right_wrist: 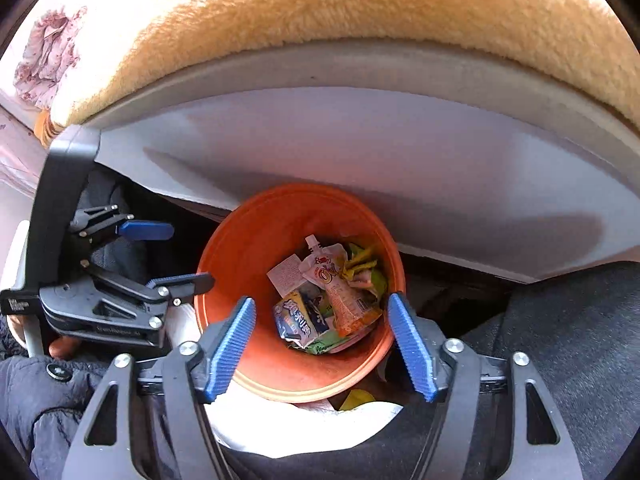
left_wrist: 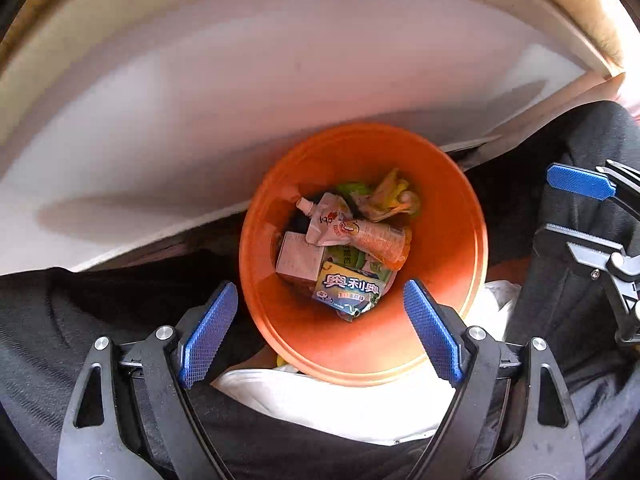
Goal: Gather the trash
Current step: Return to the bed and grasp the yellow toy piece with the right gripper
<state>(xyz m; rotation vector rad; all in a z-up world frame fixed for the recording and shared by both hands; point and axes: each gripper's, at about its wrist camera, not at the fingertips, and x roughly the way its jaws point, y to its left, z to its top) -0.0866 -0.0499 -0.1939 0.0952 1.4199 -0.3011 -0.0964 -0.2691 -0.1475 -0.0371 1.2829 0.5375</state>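
Note:
An orange bin (left_wrist: 448, 240) stands below both grippers, beside a white bed frame. It also shows in the right wrist view (right_wrist: 244, 248). Inside lie several wrappers: a spouted drink pouch (left_wrist: 328, 218), a blue snack packet (left_wrist: 350, 290), a pink carton (left_wrist: 298, 258) and crumpled yellow-green wrappers (left_wrist: 390, 196). The pouch (right_wrist: 332, 270) and the blue packet (right_wrist: 298, 318) show in the right wrist view too. My left gripper (left_wrist: 320, 328) is open and empty above the bin's near rim. My right gripper (right_wrist: 322, 348) is open and empty above the bin.
The white bed side panel (left_wrist: 200, 120) runs behind the bin, with a tan fleece blanket (right_wrist: 360, 8) on top. The person's dark trousers (left_wrist: 80, 320) and white top (left_wrist: 340, 404) flank the bin. The left gripper (right_wrist: 160, 256) shows at left in the right wrist view.

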